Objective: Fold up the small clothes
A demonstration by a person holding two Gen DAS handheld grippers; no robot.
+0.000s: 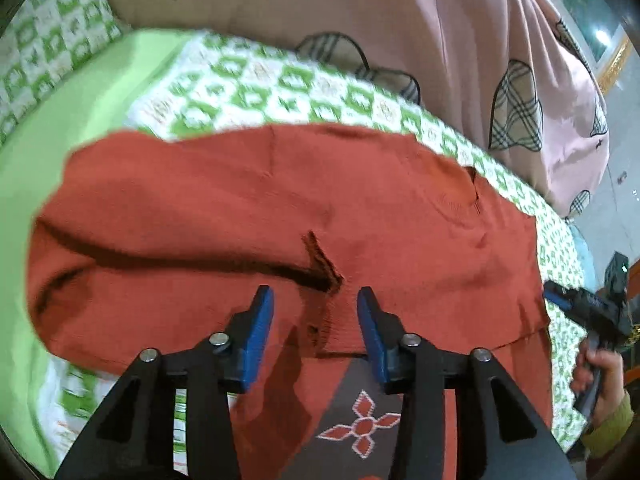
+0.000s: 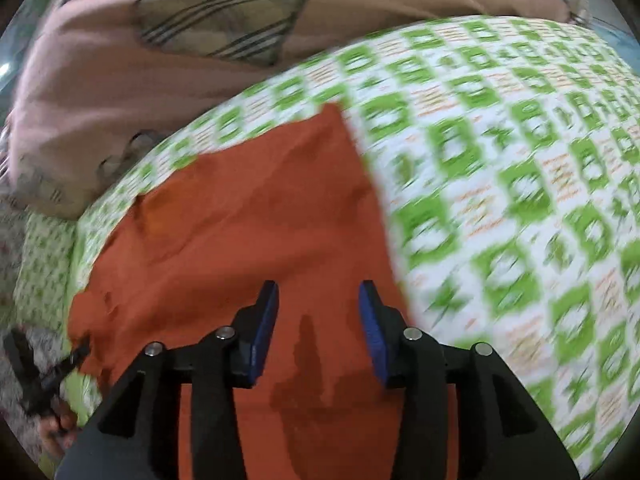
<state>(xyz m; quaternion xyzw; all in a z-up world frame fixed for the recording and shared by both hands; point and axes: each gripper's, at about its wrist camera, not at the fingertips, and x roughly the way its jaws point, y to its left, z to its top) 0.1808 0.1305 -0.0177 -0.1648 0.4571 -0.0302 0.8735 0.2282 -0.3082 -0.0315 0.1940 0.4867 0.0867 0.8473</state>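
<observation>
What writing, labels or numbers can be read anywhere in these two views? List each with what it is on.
None can be read.
Bedsheet: small orange marks between the green squares, possibly lettering, too blurred to read.
Rust-red garment: no label or print visible; the grey panel carries only a four-petal motif, no text.
Pink quilt: plaid heart patches, no words.

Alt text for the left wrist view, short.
Open left tool with blue pads hovers over a rust-orange knit garment spread on a green-and-white patterned bedsheet. A pink plaid-heart quilt lies behind; the right tool shows at right.
</observation>
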